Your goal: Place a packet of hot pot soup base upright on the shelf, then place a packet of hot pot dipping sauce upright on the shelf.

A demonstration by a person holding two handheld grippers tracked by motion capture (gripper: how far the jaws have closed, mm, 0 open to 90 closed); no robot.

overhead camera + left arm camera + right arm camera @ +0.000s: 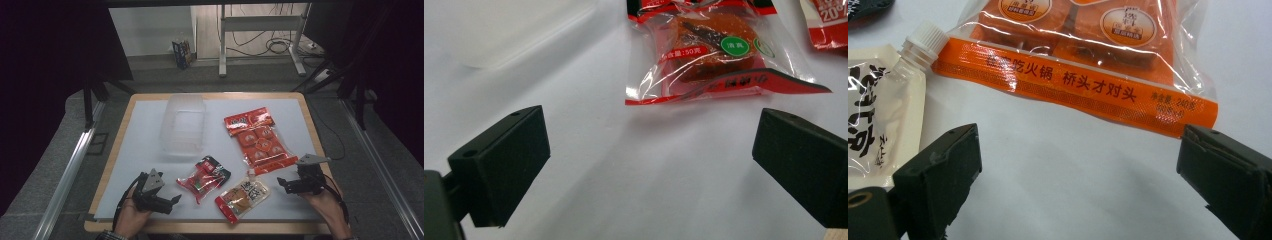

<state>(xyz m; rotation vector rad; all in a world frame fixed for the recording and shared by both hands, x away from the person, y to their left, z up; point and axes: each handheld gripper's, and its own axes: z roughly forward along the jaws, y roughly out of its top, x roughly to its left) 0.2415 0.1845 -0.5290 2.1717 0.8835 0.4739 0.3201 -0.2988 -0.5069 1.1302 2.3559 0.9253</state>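
Note:
Three food packets lie on the white table mat (145,145). A small red and black packet (204,178) (719,55) rests just right of my left gripper (172,202) (649,160), which is open and holds nothing. A spouted pouch (243,196) (873,130) with a white cap (925,37) lies left of my right gripper (281,184) (1078,175), also open with nothing between its jaws. A large orange packet (257,139) (1083,55) lies beyond the right gripper. A clear plastic box (184,125) stands at mid table, beyond the packets.
The mat's wooden border (210,226) runs along the near edge just under both hands. Metal rails (65,175) flank the table on either side. A desk frame (260,35) and cables (277,47) stand on the floor beyond the table.

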